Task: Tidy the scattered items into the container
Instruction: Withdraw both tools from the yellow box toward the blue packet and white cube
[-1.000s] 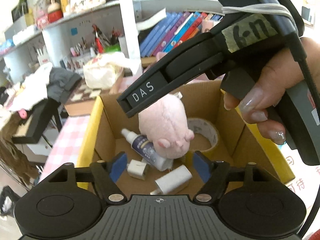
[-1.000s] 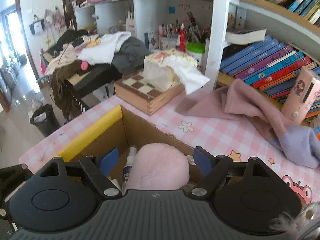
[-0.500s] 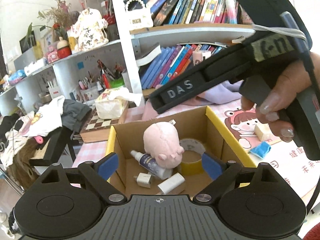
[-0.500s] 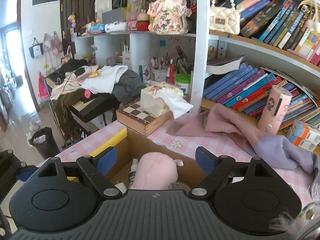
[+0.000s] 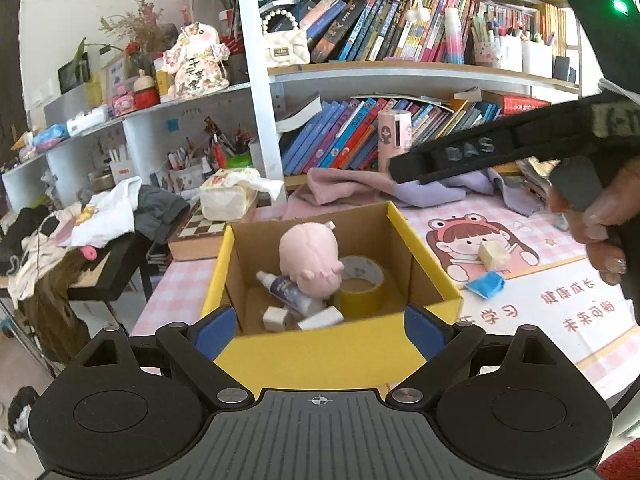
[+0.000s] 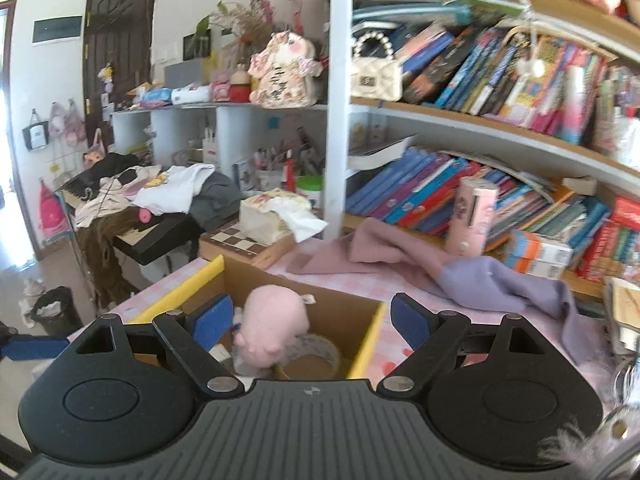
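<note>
The cardboard box [image 5: 416,248] with yellow flaps stands on the pink checked tablecloth [image 5: 180,296], just ahead of and below the left gripper [image 5: 318,326], whose jaws are spread wide with nothing between the blue pads. Inside the box a pink plush toy [image 5: 308,256] leans over a small spray bottle [image 5: 284,290]; a roll of tape [image 5: 360,280] lies at the toy's right, and a white plug [image 5: 276,318] and a white block [image 5: 322,318] sit at the box's near wall. Outside the box, to its right on the cartoon mat [image 5: 520,280], lie a cream-coloured cube [image 5: 494,255] and a blue scrap [image 5: 486,285].

The right gripper [image 6: 310,322] is also spread and empty; the box [image 6: 340,312] and plush toy [image 6: 272,328] lie just below and ahead of it. The right hand [image 5: 600,220] shows in the left view, well right of the box.

A second ago both grippers were close over the box, the left one looking straight into it. Now both have pulled back and risen, so the whole box and the shelves behind show, and the left jaws stand wider.
</note>
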Action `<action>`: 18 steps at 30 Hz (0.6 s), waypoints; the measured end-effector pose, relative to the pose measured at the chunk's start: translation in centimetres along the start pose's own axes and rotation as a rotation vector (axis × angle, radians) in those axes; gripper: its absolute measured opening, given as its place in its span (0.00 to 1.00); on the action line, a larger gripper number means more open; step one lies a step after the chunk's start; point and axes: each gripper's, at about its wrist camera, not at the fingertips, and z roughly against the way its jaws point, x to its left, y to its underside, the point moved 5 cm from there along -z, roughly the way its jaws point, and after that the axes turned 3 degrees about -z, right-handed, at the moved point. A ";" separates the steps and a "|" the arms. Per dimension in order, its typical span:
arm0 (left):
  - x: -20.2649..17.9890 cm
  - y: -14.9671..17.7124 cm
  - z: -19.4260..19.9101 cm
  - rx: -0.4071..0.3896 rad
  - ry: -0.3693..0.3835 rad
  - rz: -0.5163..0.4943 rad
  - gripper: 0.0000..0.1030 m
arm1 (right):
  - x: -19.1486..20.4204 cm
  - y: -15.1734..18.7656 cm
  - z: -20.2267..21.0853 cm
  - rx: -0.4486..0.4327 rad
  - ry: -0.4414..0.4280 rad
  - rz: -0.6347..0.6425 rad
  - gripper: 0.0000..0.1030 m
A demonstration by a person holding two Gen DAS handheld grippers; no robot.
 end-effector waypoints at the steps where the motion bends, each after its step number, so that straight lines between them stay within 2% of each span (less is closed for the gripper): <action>1: -0.1 0.2 0.4 -0.001 0.002 0.004 0.90 | 0.0 0.4 0.7 -0.002 0.007 0.005 0.84; 18: -1.7 4.1 4.6 0.020 0.001 0.040 0.91 | 1.1 7.7 8.7 0.023 0.082 -0.009 0.84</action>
